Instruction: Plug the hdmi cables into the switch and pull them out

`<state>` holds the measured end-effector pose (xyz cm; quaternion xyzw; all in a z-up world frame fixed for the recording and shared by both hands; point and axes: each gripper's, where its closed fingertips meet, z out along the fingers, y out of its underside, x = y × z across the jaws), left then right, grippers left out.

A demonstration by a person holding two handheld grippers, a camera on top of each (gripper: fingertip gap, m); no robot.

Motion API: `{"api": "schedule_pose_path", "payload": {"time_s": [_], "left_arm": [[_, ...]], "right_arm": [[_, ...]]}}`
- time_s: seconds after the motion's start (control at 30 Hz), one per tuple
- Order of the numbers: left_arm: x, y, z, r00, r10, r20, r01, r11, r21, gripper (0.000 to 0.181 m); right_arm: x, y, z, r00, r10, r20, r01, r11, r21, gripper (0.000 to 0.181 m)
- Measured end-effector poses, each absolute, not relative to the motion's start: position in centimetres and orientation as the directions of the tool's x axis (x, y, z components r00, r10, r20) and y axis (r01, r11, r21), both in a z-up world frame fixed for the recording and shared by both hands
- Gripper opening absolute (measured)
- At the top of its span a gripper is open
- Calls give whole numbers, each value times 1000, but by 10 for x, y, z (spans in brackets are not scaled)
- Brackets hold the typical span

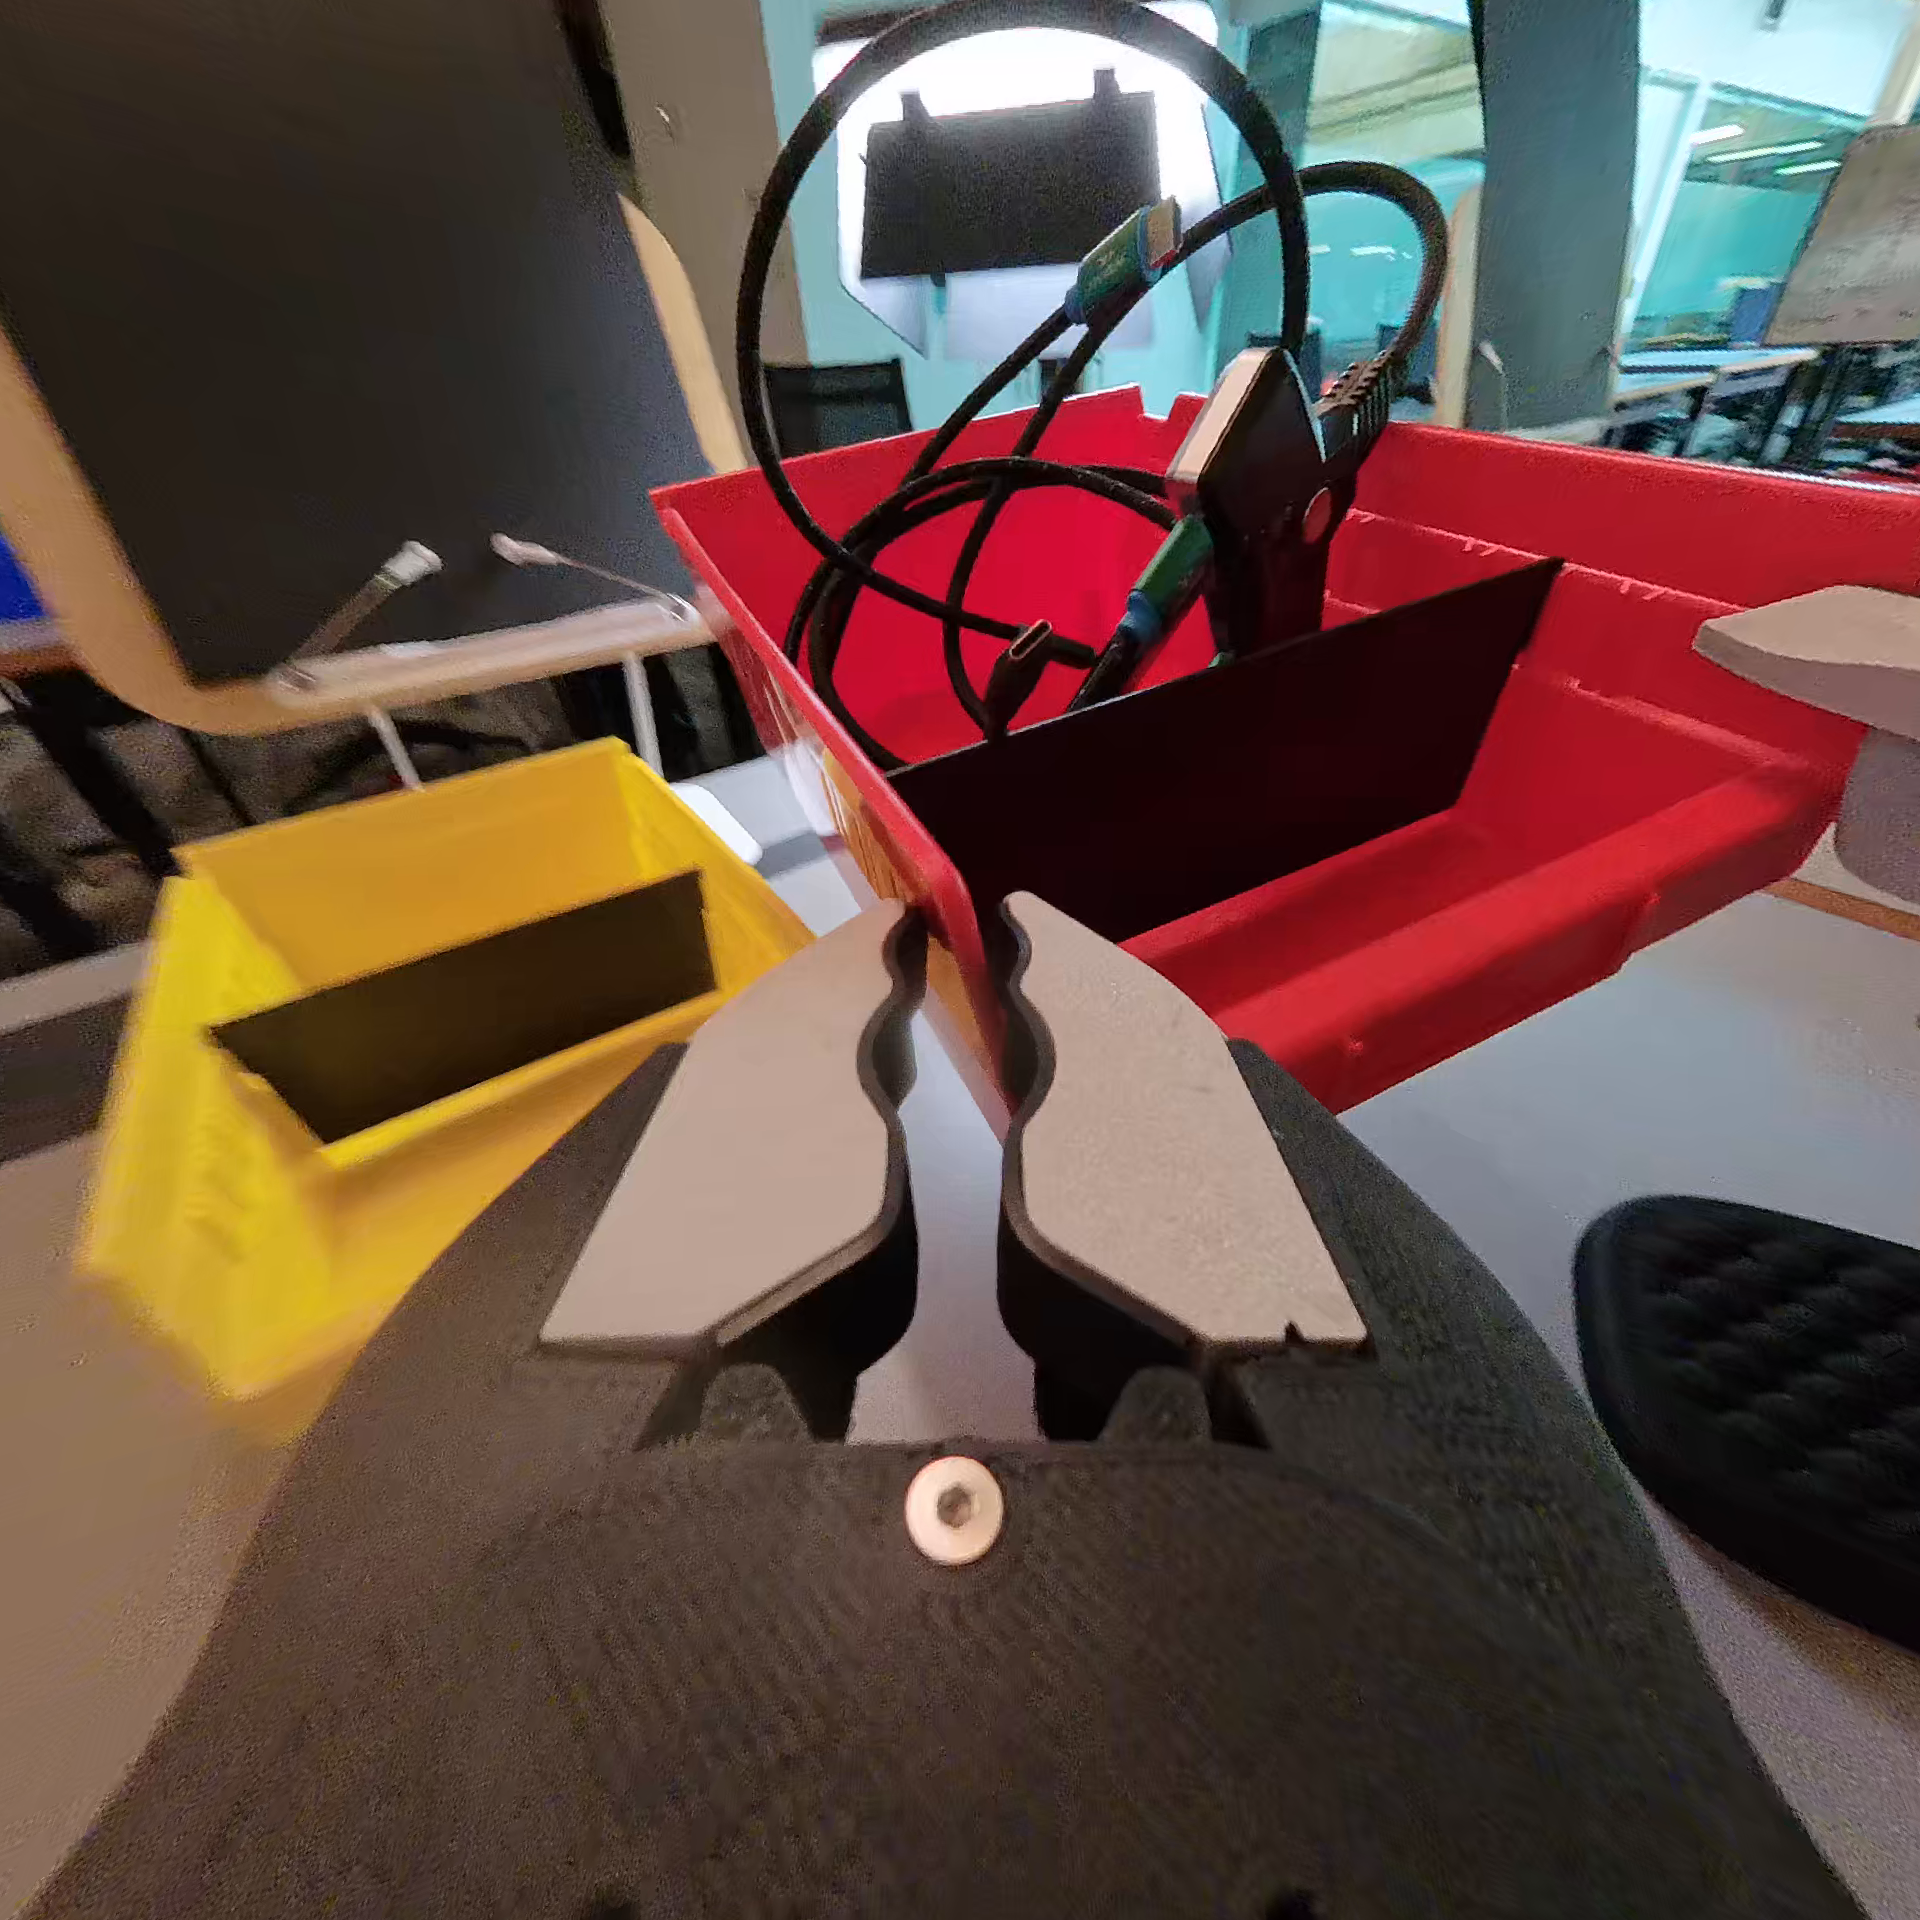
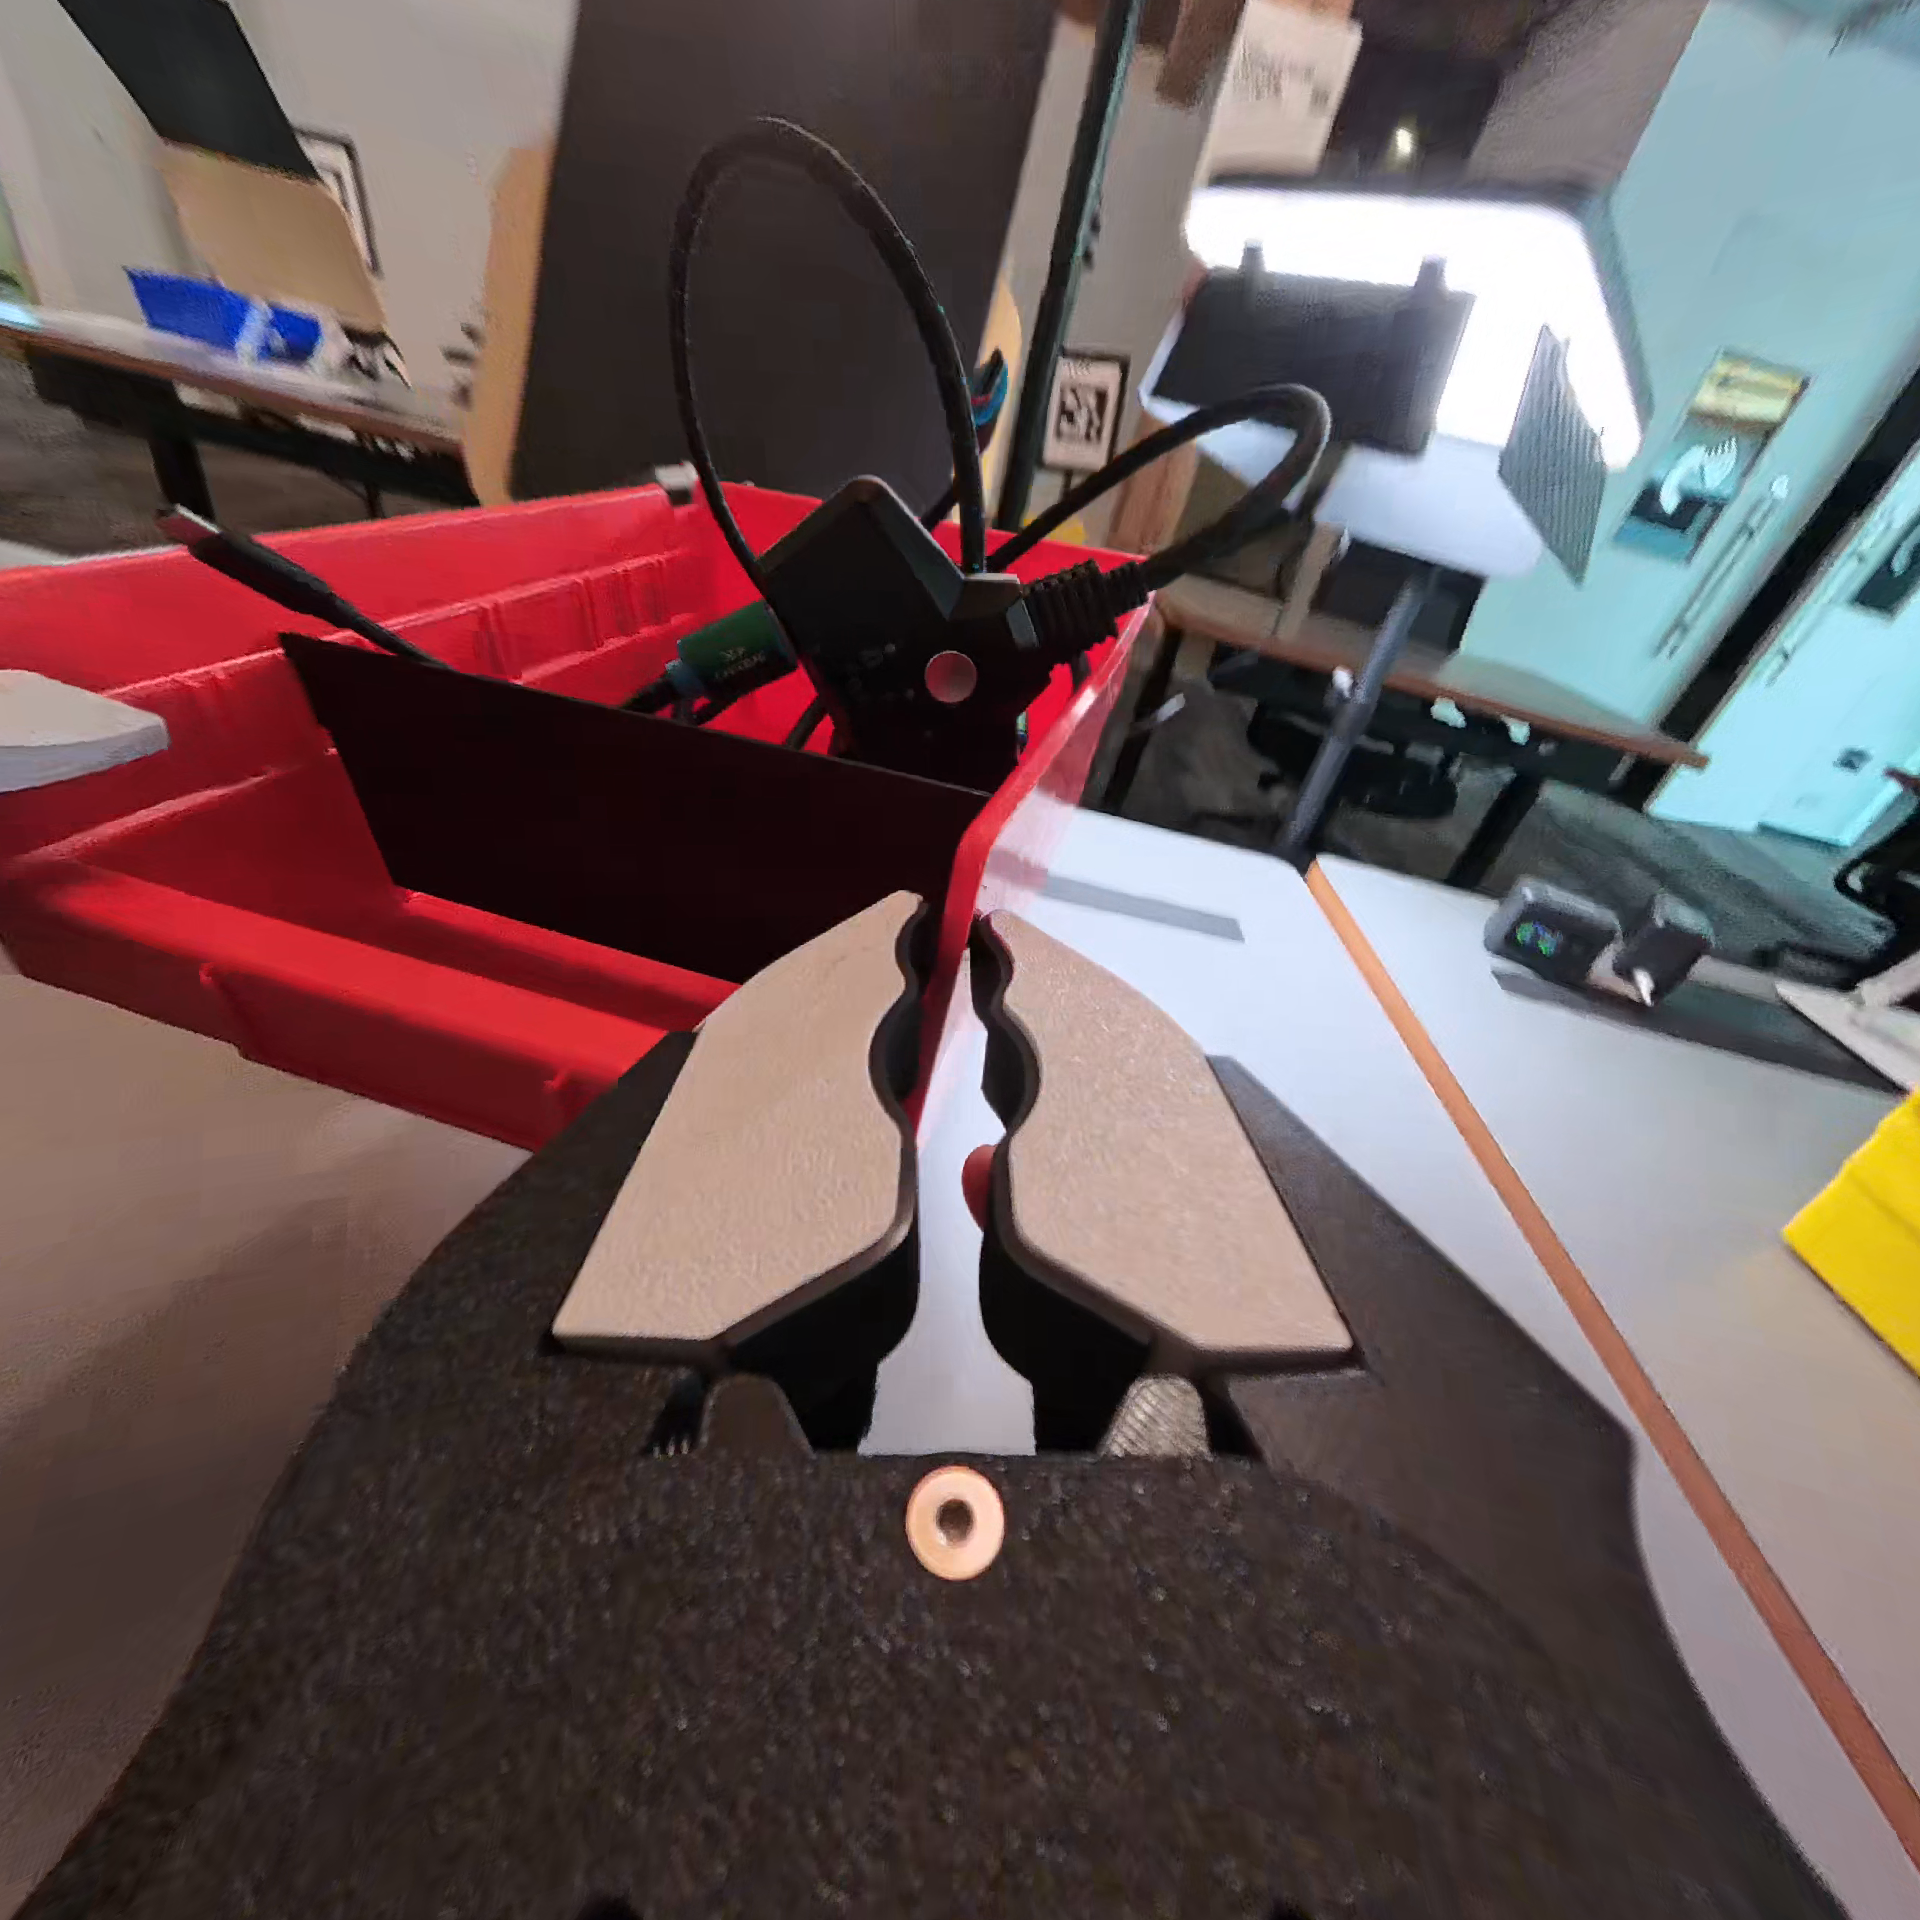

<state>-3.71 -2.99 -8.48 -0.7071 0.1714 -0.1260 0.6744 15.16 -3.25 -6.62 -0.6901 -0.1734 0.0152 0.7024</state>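
A black switch stands upright in the back compartment of a red bin, behind a black divider. Black braided cables loop above it, with green-and-blue HDMI plugs loose at their ends. My left gripper is shut on the bin's left wall. In the right wrist view the switch and a green plug sit behind the divider. My right gripper is shut on the right wall of the red bin. Whether any plug sits in the switch is hidden.
A yellow bin with a black divider stands left of the red bin on the grey table. A black mesh pad lies at the front right. The table's orange edge runs along the right, with another yellow bin beyond it. The grippers' ends are close to 20 centimeters from one another.
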Motion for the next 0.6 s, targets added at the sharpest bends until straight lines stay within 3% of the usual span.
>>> {"api": "schedule_pose_path", "payload": {"time_s": [0.27, 0.6], "left_arm": [[-170, -75, -26, 980, -161, -120, -115, 38, -993, 12], [-334, -129, -37, 985, 137, -105, -103, -24, -994, 10]], "right_arm": [[18, -33, -2, 841, 519, 151, 57, 193, -980, 7], [-169, -36, -41, 645, 759, 85, 28, 87, -996, 8]]}}
